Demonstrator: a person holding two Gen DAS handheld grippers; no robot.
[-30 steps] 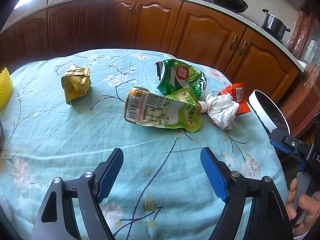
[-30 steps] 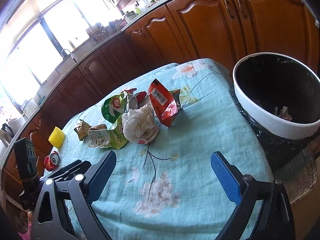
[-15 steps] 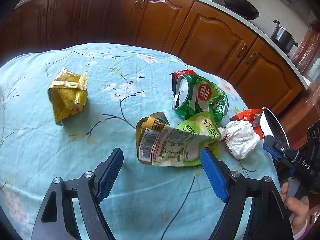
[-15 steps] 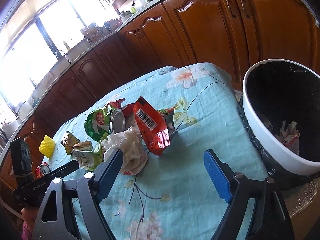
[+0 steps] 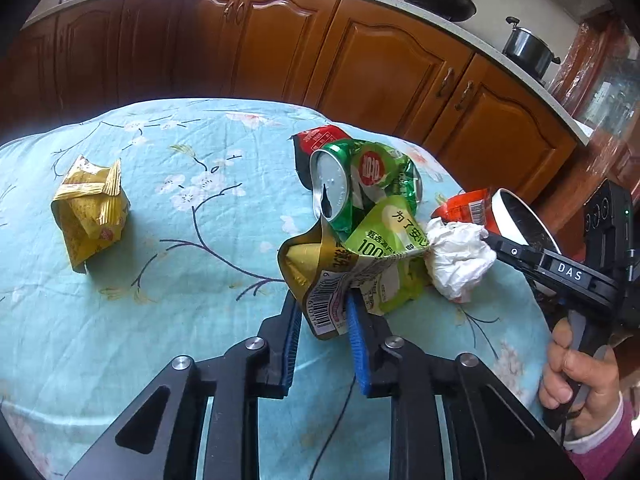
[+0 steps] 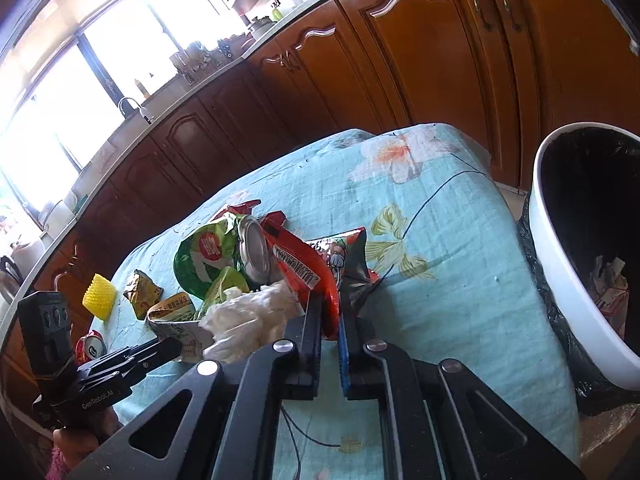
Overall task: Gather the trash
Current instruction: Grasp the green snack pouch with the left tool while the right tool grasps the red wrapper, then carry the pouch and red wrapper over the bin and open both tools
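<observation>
Left gripper (image 5: 323, 314) clamps green pouch (image 5: 360, 264) on tablecloth (image 5: 180, 312); left view alone shows pot (image 5: 528, 46). Right gripper (image 6: 330, 322) pinches red wrapper (image 6: 304, 268); right view alone shows bin (image 6: 568, 264) interior, yellow cup (image 6: 99, 296).

Daylight flooded in through the kitchen window (image 6: 80, 92), which was blown out to plain white in the right wrist view, with glare washing over the sink side of the worktop. The left wrist view was evenly lit and softer. Both pictures showed strong fisheye bending: the cabinets (image 5: 384, 64) curved, and black vignetting filled the corners. The tablecloth (image 5: 180, 208) held only faint, short shadows under the litter. The inside of the bin (image 6: 592, 216) stayed very dark. Focus was fairly sharp centrally, softer toward the edges.
</observation>
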